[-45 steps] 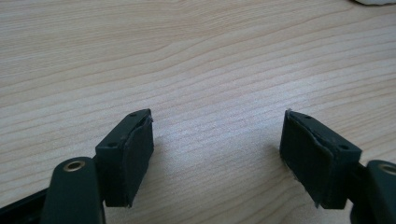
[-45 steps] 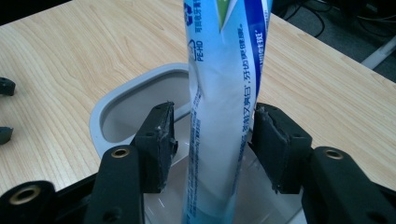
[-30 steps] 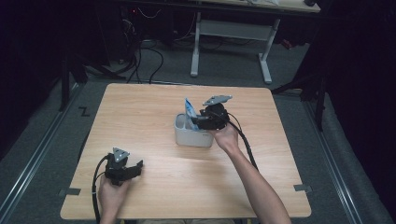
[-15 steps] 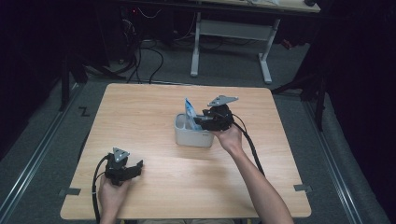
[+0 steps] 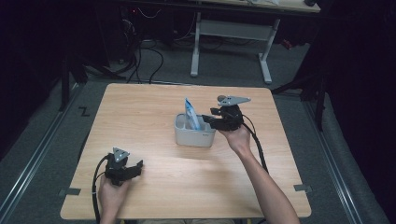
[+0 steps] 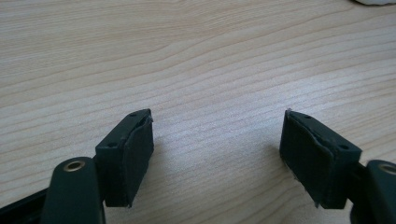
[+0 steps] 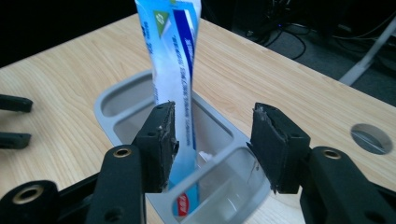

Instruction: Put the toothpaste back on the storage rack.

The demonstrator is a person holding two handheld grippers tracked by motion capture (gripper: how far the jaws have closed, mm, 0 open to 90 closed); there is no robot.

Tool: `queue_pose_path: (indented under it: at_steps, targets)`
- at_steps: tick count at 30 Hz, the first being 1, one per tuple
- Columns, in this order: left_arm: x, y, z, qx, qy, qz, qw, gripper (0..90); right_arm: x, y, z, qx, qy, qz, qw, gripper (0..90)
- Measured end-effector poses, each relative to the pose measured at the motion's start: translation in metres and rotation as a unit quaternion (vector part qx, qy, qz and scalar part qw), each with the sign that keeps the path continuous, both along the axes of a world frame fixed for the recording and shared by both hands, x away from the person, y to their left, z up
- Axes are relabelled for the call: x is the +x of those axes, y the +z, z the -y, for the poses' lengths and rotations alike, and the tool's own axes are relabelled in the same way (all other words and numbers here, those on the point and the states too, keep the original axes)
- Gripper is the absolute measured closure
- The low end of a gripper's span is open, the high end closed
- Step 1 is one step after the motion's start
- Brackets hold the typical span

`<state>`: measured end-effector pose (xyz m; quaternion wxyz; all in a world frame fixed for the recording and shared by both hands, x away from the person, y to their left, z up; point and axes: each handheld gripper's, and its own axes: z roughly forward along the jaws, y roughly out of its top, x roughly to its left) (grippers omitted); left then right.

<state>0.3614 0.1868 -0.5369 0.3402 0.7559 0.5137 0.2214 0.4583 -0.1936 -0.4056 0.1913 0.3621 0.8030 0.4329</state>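
Right gripper (image 5: 209, 120) sat at the holder's (image 5: 194, 137) 3 o'clock rim, jaws apart and just closing in, nothing pressed between them yet. Tube (image 7: 173, 70) stood upright in the holder, leaning on its wall, beside the left pad (image 7: 161, 140), likely so it could be pinched. Left gripper (image 5: 132, 169) rested open, idle, at the table's (image 5: 154, 98) 7 o'clock corner.
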Motion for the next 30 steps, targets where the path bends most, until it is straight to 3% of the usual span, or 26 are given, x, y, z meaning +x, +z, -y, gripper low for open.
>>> queue_pose_path:
  at_steps: [18, 30]
  targets:
    - [0.000, 0.000, 0.000, 0.000, 0.000, -0.001, 1.0000, 26.3, -0.012, 0.010, 0.022, 0.030, 0.002, 0.005, 0.9995, 51.5]
    - [0.000, 0.000, 0.000, 0.001, 0.000, -0.001, 1.0000, 26.1, -0.024, 0.017, 0.032, 0.030, 0.002, 0.019, 0.9994, 51.8]
